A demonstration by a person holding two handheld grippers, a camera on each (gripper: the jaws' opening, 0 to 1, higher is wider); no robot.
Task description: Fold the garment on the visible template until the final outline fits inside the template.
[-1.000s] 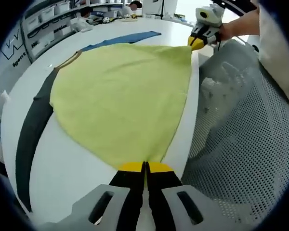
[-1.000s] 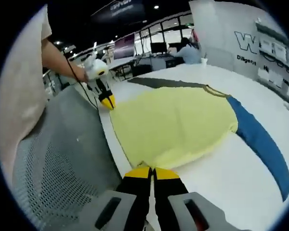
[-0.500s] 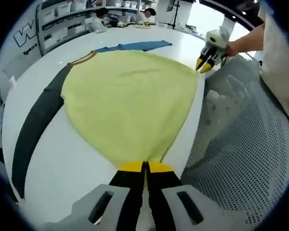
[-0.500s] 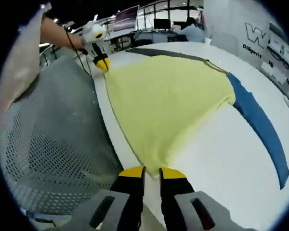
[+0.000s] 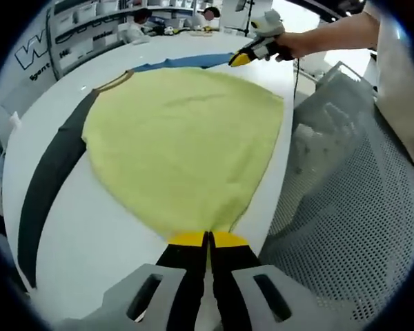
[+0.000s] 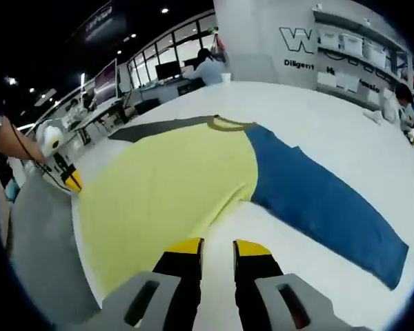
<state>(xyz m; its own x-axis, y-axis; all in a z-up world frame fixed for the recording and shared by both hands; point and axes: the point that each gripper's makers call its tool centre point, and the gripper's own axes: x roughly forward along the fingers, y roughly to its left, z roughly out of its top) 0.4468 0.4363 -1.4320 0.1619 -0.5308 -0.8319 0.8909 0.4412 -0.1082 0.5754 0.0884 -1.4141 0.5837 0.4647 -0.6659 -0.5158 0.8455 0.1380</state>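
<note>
A long-sleeved shirt lies spread flat on the white table (image 5: 96, 241). Its body is yellow (image 5: 179, 138), with a dark grey sleeve (image 5: 48, 179) on one side and a blue sleeve (image 5: 186, 62) on the other. My left gripper (image 5: 208, 238) is shut on the near hem corner of the yellow body. My right gripper (image 6: 217, 248) stands open above the table, just off the yellow body (image 6: 165, 186) and beside the blue sleeve (image 6: 317, 200), with nothing between its fingers. In the left gripper view the right gripper (image 5: 240, 59) hovers over the far end near the blue sleeve.
A grey mesh chair (image 5: 345, 207) stands close against the table edge on my side. Shelves with bins (image 5: 76, 27) and people at desks line the far wall. A small cup (image 6: 225, 77) sits at the table's far side.
My right gripper has opened, let go of the yellow hem corner and moved across toward the blue sleeve. The left gripper stays shut on its hem corner.
</note>
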